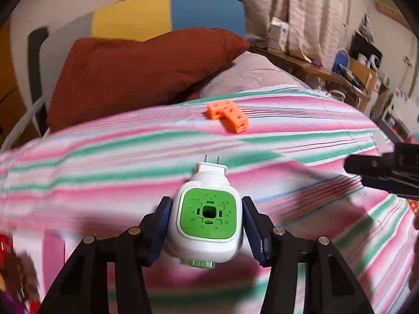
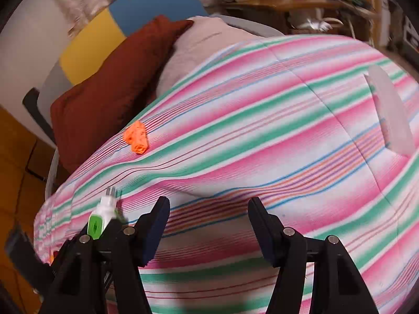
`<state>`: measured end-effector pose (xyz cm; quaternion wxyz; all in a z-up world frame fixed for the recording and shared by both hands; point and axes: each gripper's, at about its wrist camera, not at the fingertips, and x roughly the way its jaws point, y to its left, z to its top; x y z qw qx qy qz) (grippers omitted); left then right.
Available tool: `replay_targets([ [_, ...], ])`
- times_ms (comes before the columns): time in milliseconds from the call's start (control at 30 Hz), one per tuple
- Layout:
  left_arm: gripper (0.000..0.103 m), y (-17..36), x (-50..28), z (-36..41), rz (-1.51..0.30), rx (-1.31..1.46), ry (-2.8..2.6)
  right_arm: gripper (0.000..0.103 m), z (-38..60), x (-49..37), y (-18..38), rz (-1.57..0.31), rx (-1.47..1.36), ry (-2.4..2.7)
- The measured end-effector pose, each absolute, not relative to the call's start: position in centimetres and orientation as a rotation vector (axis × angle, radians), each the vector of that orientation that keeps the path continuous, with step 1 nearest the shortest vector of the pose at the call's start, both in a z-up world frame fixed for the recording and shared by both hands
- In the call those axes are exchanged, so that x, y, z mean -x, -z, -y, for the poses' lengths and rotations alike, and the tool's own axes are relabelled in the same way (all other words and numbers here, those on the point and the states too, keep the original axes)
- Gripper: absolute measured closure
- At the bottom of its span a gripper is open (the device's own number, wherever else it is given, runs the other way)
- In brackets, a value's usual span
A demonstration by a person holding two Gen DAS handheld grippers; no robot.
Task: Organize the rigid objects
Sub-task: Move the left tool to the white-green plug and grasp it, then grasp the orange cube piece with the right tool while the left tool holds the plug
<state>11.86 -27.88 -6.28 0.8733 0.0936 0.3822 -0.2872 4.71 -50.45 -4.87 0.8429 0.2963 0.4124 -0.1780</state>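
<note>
In the left wrist view the left tool point(image 1: 207, 225) sits at six o'clock, its two blue-padded fingers point(image 1: 161, 225) pressed against the flanks of a white plastic plug-in device with a green square face point(image 1: 208, 216). The device is pinched between them and held above the bed, its two metal prongs pointing away toward twelve o'clock and a small translucent green knob showing at its near end.

Beneath it lies the pink, green and white striped quilt point(image 1: 104, 162) that covers the bed. At three o'clock the black body of the right tool point(image 1: 385, 171) enters the same view, blurred.

In the right wrist view the right tool point(image 2: 208, 225) stands spread wide, nothing between its fingers, over the striped quilt. At eight o'clock from it the white and green device appears again, edge-on beside the left tool's black frame.

Further out, at twelve o'clock from the held device, an orange plastic L-shaped building block with holes point(image 1: 227, 115) lies on the quilt, well apart from both tools. A translucent white plastic piece point(image 2: 390, 115) rests on the quilt at two o'clock in the right view.

Beyond the quilt, a rust-red pillow point(image 1: 136, 70) leans at eleven o'clock against a yellow and blue panel point(image 1: 167, 13).
</note>
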Motion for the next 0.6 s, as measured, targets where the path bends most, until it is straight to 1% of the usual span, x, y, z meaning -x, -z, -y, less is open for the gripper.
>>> replay_targets([
  [200,0.050,6.4,-9.8,24.7,-0.760,-0.094,0.599,0.040,47.7,-6.5,4.1,-0.808,-0.459,0.317],
  [333,0.050,6.4,-9.8,24.7,-0.741,-0.080,0.596,0.040,46.9,-11.4,3.7,-0.805,-0.309,0.299],
  [467,0.050,6.6,-9.7,25.2,-0.732,-0.102,0.583,0.040,46.4,-17.6,5.0,-0.877,-0.230,0.277],
  [533,0.050,6.7,-9.7,25.0,-0.732,-0.093,0.584,0.043,46.4,-20.0,5.8,-0.913,-0.198,0.260],
  [600,0.050,6.8,-9.8,24.8,-0.734,-0.080,0.588,0.043,46.6,-22.0,6.6,-0.945,-0.180,0.252],
])
